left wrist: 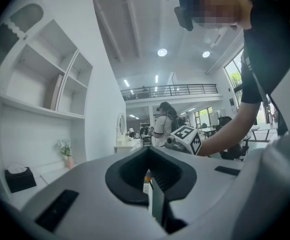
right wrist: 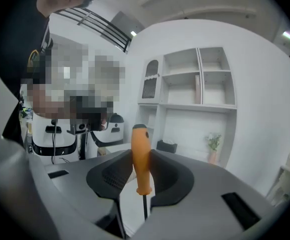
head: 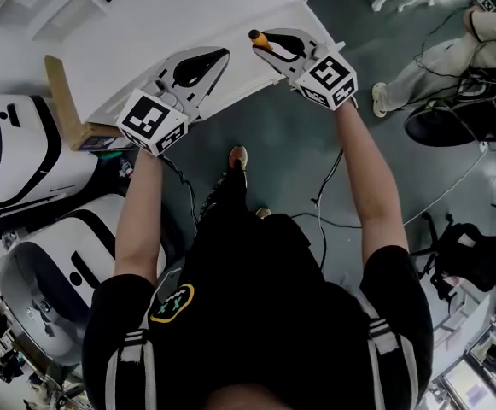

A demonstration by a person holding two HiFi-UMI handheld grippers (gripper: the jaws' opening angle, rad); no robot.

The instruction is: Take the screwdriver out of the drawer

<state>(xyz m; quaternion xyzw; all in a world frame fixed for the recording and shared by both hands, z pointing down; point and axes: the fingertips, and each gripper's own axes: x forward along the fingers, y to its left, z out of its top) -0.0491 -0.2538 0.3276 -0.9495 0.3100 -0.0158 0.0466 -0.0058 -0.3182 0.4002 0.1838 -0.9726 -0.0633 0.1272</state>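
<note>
My right gripper [head: 267, 43] [right wrist: 140, 183] is shut on the screwdriver [right wrist: 141, 156]. Its orange handle with a black cap stands upright between the jaws, and the thin metal shaft points down. From above, the orange handle end [head: 259, 38] pokes out past the jaw tips over the edge of the white table [head: 188, 15]. My left gripper [head: 217, 59] [left wrist: 152, 184] hangs beside it to the left, jaws together with nothing in them. The right gripper's marker cube [left wrist: 186, 138] shows in the left gripper view. No drawer is in view.
A white shelf unit [right wrist: 194, 79] [left wrist: 50, 84] stands on the table's far side, with a black tissue box [left wrist: 19, 178] and a small plant [left wrist: 65, 148] below it. White machines [head: 26, 161] stand at the left. Cables [head: 333, 186] lie on the floor; another person [left wrist: 163, 121] stands far off.
</note>
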